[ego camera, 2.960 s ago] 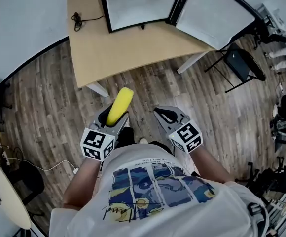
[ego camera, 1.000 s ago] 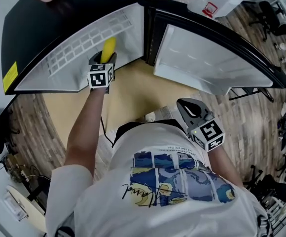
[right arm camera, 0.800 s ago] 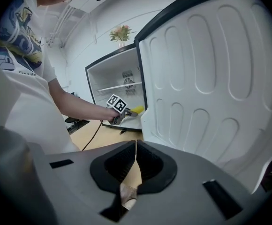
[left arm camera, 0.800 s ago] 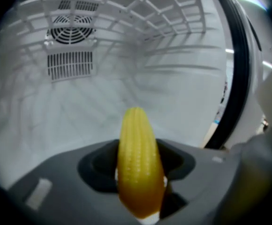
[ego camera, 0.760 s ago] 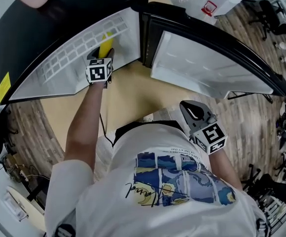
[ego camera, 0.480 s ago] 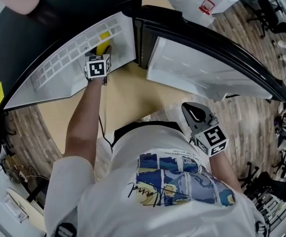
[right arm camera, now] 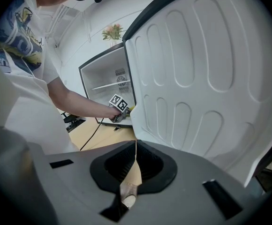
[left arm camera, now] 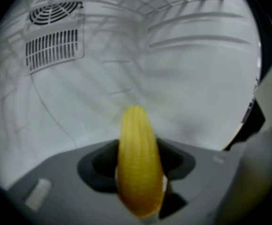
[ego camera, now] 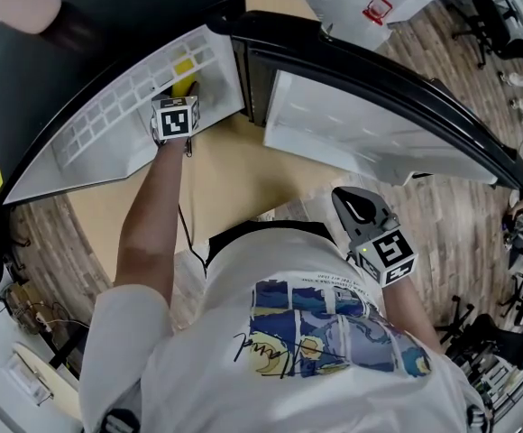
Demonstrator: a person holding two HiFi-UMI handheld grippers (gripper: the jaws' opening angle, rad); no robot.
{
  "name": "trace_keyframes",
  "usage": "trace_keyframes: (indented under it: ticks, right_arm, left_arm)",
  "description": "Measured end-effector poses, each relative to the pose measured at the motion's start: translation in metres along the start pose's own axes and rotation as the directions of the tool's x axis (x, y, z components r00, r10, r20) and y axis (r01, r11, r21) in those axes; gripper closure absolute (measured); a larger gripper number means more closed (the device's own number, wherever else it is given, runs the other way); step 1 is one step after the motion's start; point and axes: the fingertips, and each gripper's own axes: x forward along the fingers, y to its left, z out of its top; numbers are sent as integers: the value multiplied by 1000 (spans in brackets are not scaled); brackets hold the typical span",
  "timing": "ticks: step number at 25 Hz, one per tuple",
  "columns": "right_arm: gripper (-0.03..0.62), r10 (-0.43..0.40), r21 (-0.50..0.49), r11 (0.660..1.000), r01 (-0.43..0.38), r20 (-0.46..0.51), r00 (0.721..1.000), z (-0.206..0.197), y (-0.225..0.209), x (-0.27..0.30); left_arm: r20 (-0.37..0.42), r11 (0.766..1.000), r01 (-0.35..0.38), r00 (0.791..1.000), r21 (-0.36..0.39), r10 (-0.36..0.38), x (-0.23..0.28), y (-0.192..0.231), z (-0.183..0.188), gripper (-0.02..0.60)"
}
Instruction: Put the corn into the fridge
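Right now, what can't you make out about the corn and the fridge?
- Head view: the marker cube hides how the left tongs grip the corn.
- Left gripper view: the corn covers the fridge floor beneath it, so contact is unclear.
- Right gripper view: the corn is too small beside the door.

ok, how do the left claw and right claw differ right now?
Left claw grips the corn; right claw is shut on nothing. Left claw reaches inside the fridge; right claw hangs back outside, beside the open fridge door. Both have the same grey build.
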Motion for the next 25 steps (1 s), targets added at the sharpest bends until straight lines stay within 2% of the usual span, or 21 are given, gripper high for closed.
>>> trace_keyframes:
  ticks: [8,13,17,25]
  right_arm:
    - [579,5,-7,1000,-5,9,1000,1,-2,-2]
    - [580,12,-8,1000,-12,12,1000,2,1,-1]
    - [580,24,-11,1000,-23,16,1000,3,7,3]
    - [579,65,-39,997,-64,21,998,7,28,12]
  left_arm:
    - [-14,1000,-4,1000,-23,3,0,1,-2,328]
    - [-20,999,-8,1000,-41,7,-4,6,-3,276]
    - [-8,998,20,1000,-57,-21,-13,2,-3,273]
    - [21,997,27,999,-66,-26,-44,4,-10,275]
